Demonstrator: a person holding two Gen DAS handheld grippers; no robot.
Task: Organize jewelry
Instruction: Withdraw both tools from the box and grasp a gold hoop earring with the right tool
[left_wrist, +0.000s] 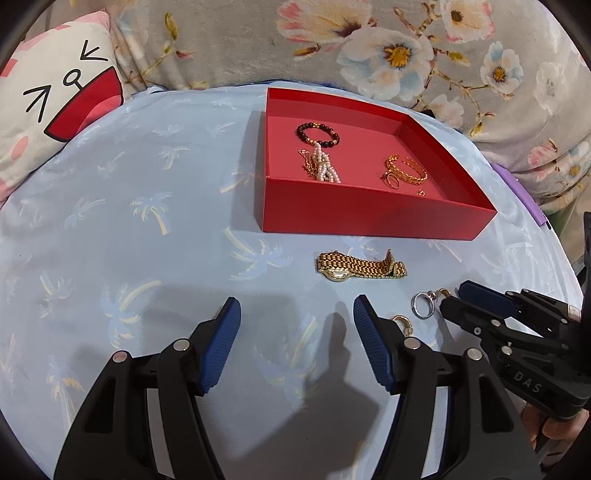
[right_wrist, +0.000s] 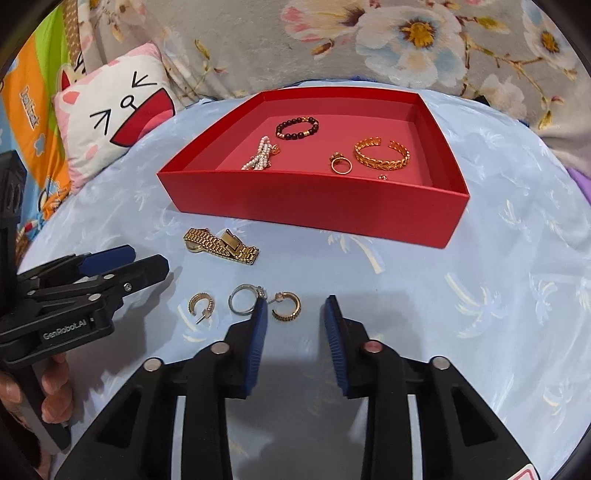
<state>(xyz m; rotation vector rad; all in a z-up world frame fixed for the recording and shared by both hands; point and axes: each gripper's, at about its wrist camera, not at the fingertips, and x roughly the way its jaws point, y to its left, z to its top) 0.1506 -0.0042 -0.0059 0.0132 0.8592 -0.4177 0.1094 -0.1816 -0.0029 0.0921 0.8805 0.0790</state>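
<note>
A red box (left_wrist: 369, 216) (right_wrist: 314, 206) on the blue cloth holds a dark bead bracelet (left_wrist: 317, 134) (right_wrist: 297, 127), a pearl strand (left_wrist: 325, 166) (right_wrist: 258, 157), a gold cuff (left_wrist: 408, 171) (right_wrist: 382, 153) and a gold ring (right_wrist: 340, 164). A gold watch (left_wrist: 360, 267) (right_wrist: 221, 245) lies in front of the box. A silver ring (left_wrist: 423, 304) (right_wrist: 242, 299) and two gold hoop earrings (right_wrist: 202, 304) (right_wrist: 287, 306) lie nearer. My left gripper (left_wrist: 295, 314) (right_wrist: 147, 260) is open and empty. My right gripper (right_wrist: 293, 310) (left_wrist: 448, 297) is open over the right hoop earring.
A cartoon-face cushion (left_wrist: 55, 107) (right_wrist: 118, 110) lies at the back left. A floral blanket (left_wrist: 406, 48) (right_wrist: 369, 40) runs behind the table. A purple object (left_wrist: 517, 192) sits at the right table edge.
</note>
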